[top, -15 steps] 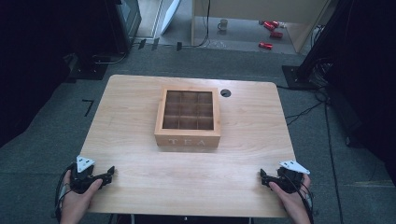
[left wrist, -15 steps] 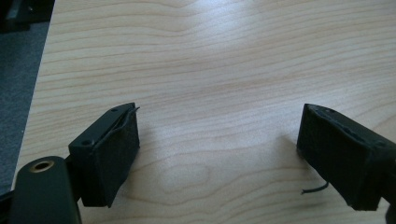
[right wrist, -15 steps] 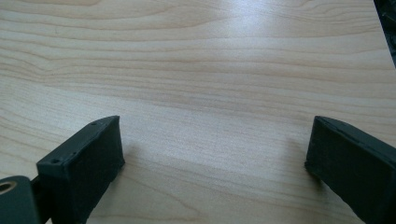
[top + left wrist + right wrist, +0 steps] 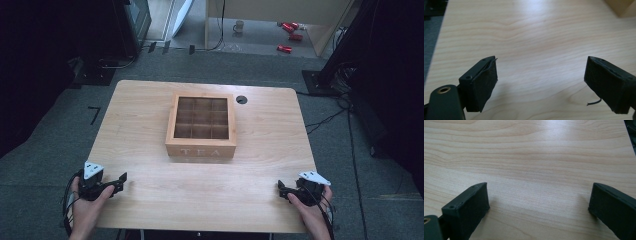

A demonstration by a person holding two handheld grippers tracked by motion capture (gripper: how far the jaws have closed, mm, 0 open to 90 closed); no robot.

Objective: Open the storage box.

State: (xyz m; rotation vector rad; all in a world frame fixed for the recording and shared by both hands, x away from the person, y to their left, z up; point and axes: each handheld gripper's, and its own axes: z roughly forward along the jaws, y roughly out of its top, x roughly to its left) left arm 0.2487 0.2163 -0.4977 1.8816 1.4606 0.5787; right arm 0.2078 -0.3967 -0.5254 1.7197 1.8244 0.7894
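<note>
— Where was the tea box (image 4: 201,127) when you looked?

— In the middle of the wooden table (image 4: 260,190), a little toward the far edge, lid shut, the word TEA on the side facing the person. Through the window in the lid I could see the dividers inside, but not what lay in them.

— And the two grippers?

— Both sat at the near edge, well apart from the box. The left gripper (image 4: 120,181) was at the near left corner, held in the person's left hand (image 4: 85,207); the right gripper (image 4: 281,190) was at the near right corner in the right hand (image 4: 307,212).

— Holding anything?

— No. The jaws of each stood wide apart, with bare wood between them. From the left gripper's own camera, a corner of the box showed far off.
</note>
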